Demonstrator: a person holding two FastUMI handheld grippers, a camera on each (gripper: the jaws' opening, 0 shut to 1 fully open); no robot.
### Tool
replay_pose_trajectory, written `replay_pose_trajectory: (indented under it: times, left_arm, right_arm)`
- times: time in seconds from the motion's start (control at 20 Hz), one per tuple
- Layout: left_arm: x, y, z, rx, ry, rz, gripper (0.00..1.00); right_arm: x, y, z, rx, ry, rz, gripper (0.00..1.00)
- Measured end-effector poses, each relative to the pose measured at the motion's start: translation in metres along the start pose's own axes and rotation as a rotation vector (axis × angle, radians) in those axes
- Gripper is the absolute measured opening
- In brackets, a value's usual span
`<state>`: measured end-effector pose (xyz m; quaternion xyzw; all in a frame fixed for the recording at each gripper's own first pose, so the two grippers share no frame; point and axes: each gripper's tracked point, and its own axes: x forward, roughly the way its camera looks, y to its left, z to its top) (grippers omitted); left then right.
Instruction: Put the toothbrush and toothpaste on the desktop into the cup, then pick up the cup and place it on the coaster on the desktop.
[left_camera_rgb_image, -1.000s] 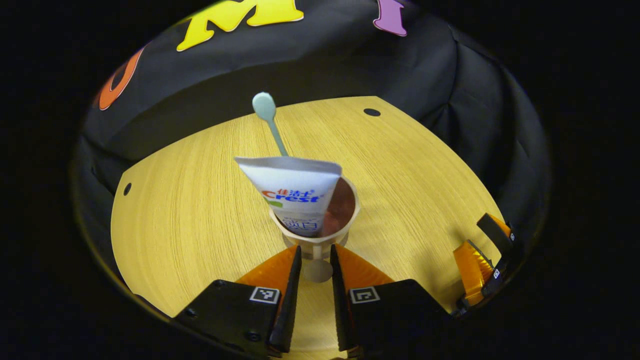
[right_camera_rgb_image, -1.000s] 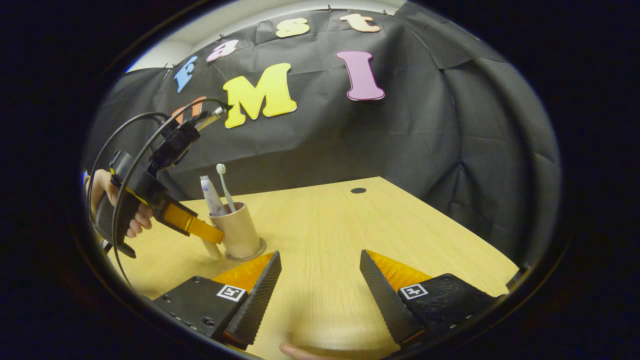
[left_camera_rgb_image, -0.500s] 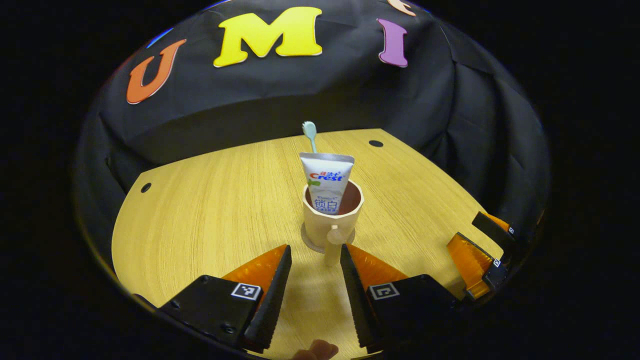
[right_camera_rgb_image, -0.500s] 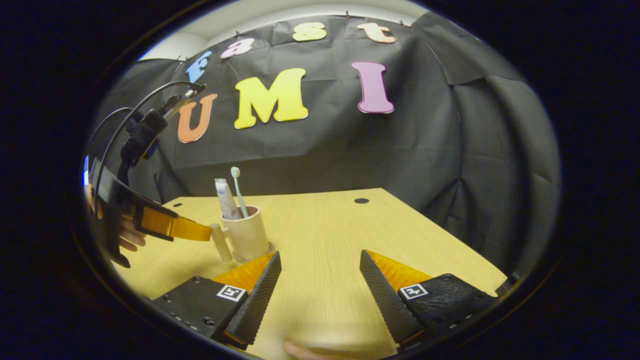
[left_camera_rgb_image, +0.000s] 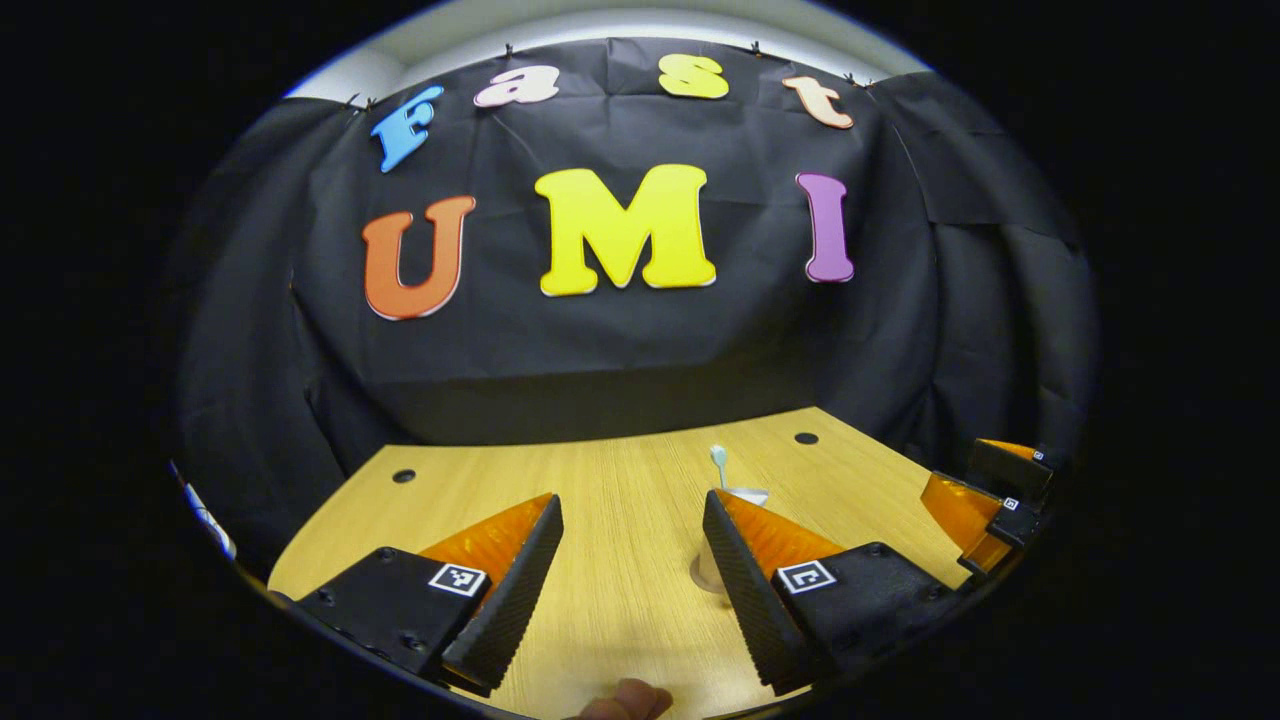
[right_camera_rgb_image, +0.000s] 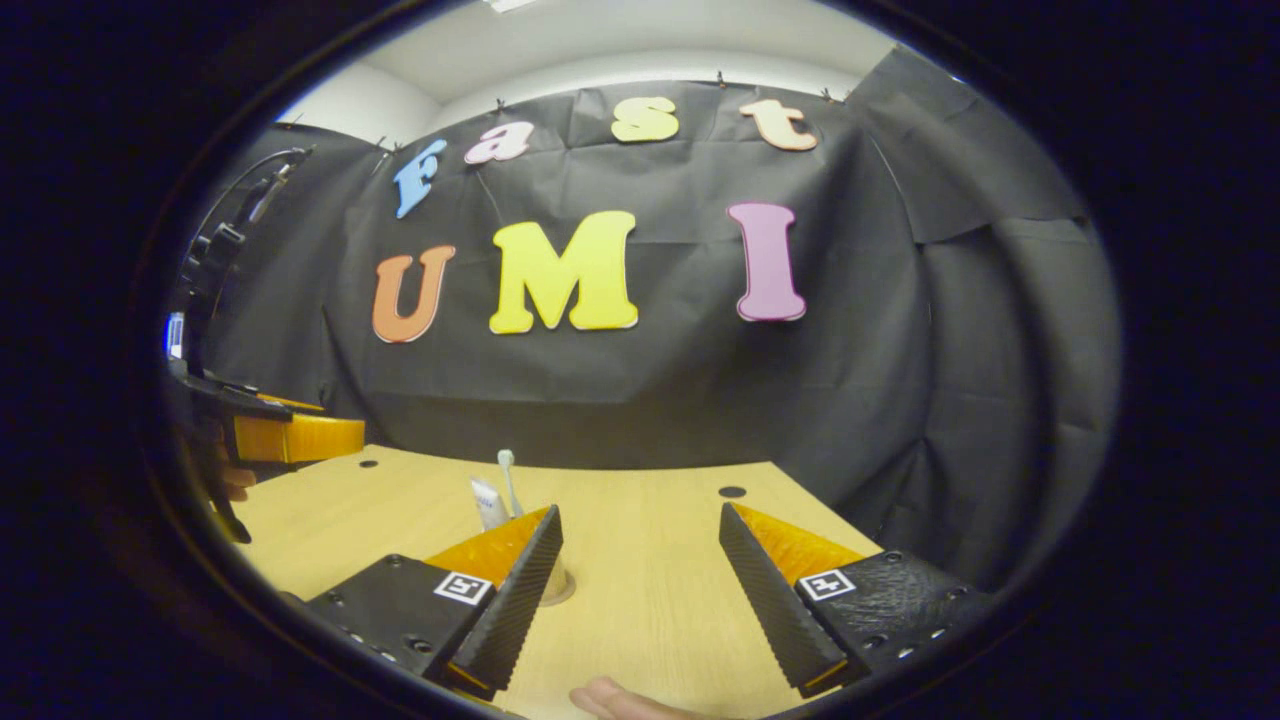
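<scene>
Behind the wide-open left hand-held gripper (left_camera_rgb_image: 630, 540), the toothbrush (left_camera_rgb_image: 717, 460) pokes up, apparently in the cup on its coaster, so nothing seems left but pulling clear.

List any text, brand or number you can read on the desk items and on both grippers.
Toothpaste: the print is too small to read, and the tube is partly hidden behind a finger.
Toothbrush: no marking that I can make out.
Square tags on the left gripper and the right gripper: black-and-white patterns, no words or numbers.
On these things, no text can be read.
</scene>
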<state>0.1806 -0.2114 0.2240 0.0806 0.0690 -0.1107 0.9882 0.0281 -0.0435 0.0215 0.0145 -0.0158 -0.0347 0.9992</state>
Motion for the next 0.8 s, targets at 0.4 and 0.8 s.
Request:
replay_pose_trajectory:
  times: [0.4, 0.8]
  left_arm:
    - [-0.016, 0.010, 0.048, 0.097, -0.193, 0.111, 0.97]
    - [-0.014, 0.033, 0.047, 0.016, -0.187, 0.158, 0.97]
  right_arm:
    - [0.017, 0.017, 0.021, -0.045, -0.041, 0.038, 0.95]
    - [0.026, 0.018, 0.017, -0.052, -0.020, 0.037, 0.94]
